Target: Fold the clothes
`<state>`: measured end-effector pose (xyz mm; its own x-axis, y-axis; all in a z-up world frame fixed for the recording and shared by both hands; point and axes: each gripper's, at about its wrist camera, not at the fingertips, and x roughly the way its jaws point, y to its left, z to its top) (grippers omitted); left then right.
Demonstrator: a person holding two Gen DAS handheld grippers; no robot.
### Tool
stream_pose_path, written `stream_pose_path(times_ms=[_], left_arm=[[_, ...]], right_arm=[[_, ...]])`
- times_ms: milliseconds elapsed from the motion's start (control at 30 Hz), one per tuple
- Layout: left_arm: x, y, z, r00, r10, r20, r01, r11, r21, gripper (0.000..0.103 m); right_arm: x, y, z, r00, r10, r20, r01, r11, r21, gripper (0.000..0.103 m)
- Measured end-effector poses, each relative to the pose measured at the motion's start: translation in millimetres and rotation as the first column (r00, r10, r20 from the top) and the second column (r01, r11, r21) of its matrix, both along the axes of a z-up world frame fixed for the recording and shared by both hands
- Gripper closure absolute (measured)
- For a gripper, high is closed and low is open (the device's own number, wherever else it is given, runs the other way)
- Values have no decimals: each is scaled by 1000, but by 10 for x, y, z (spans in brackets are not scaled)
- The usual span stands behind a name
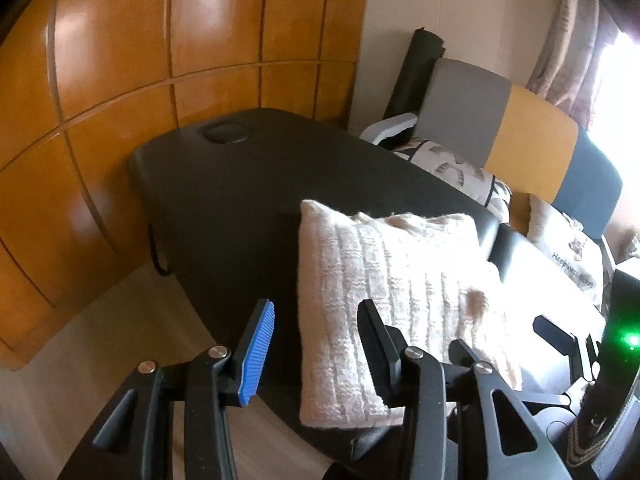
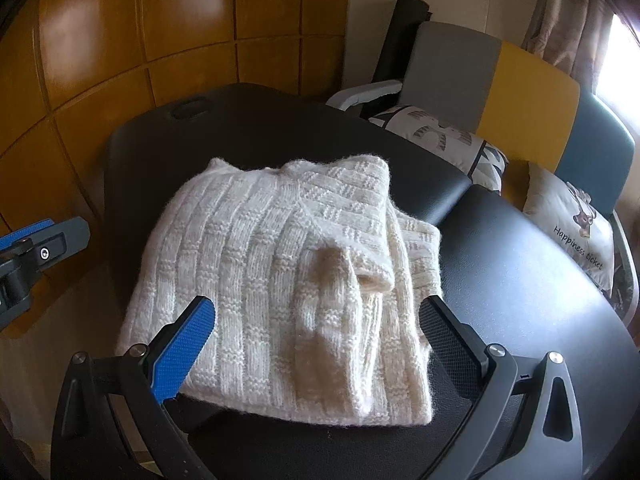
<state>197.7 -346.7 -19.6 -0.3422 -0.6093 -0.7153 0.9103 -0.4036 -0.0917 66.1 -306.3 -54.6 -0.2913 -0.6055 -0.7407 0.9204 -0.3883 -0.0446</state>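
Observation:
A cream knitted sweater [image 2: 280, 264] lies folded into a thick bundle on the black padded table [image 2: 520, 280], with a sleeve cuff on top. My right gripper [image 2: 316, 348] hovers over the near edge of the sweater, jaws wide open and nothing pressed between its pads. In the left wrist view the same sweater [image 1: 384, 292] fills the middle. My left gripper [image 1: 316, 350] stands open at the sweater's near left edge. The knit shows between its blue pad [image 1: 258, 352] and black pad, but neither touches it. The right gripper [image 1: 560, 336] shows at the far right.
Behind the table's far end is an orange wooden panelled wall [image 1: 160, 60]. To the right is a grey, yellow and blue sofa [image 2: 520, 88] with printed cushions [image 2: 576, 224]. A pale floor [image 1: 120, 320] lies below the table's left edge. A bright window [image 1: 628, 80] glares at the right.

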Motion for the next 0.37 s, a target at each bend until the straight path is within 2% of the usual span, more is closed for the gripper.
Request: stream_pose_path(times_ms=[200,367], left_arm=[[-40,-21,-36,1000,-22,-6,22,1000,17,59],[-26,-8,-1,1000,-14,3,14,1000,-26,62]], right_arm=[[-11,-21,-39,1000,5,14,-5,1000,18,0],[-36,-30,-74,1000,-5,16,5,1000,30,0]])
